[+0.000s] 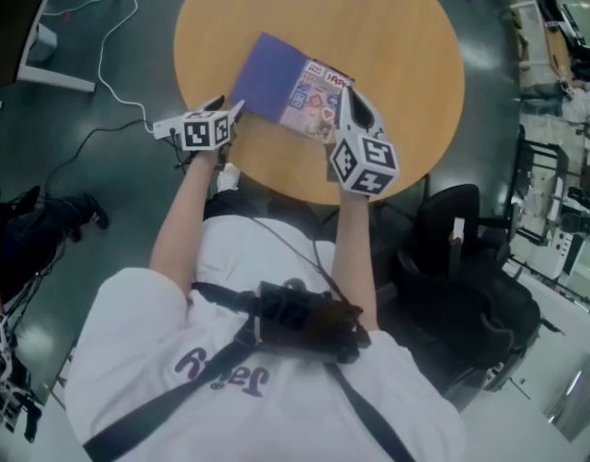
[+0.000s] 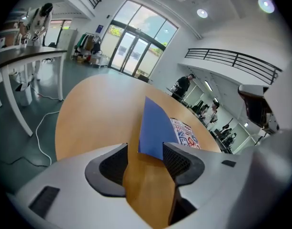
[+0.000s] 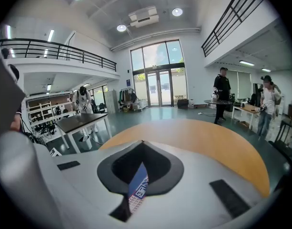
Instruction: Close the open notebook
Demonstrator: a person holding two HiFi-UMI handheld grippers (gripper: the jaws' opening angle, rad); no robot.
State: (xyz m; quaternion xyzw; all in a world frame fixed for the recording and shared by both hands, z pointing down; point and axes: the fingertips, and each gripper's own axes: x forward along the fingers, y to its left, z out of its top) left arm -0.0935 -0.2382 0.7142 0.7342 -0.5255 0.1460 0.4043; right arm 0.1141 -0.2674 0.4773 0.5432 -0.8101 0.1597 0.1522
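The notebook (image 1: 272, 77) lies on the near part of the round wooden table (image 1: 391, 37), just ahead of the person. It isn't flat. One panel is plain blue and stands up steeply at the left. The panel joined to it at the right is white and crowded with small red and blue sticker-like pictures and letters. A fold runs between the two.

The right gripper (image 1: 346, 104) comes in from the near right and its jaws are pressed together on the near right edge of the printed panel. In its own view a thin sheet, blue on one face and printed on the other, is pinched in the slot.

The left gripper (image 1: 235, 112) sits low at the near left edge of the table with its jaws spread. The near corner of the blue panel reaches into the gap, close against the right-hand pad (image 2: 178, 160); I can't tell if they touch.

A white cable (image 1: 102, 56) trails over the grey floor at the far left.
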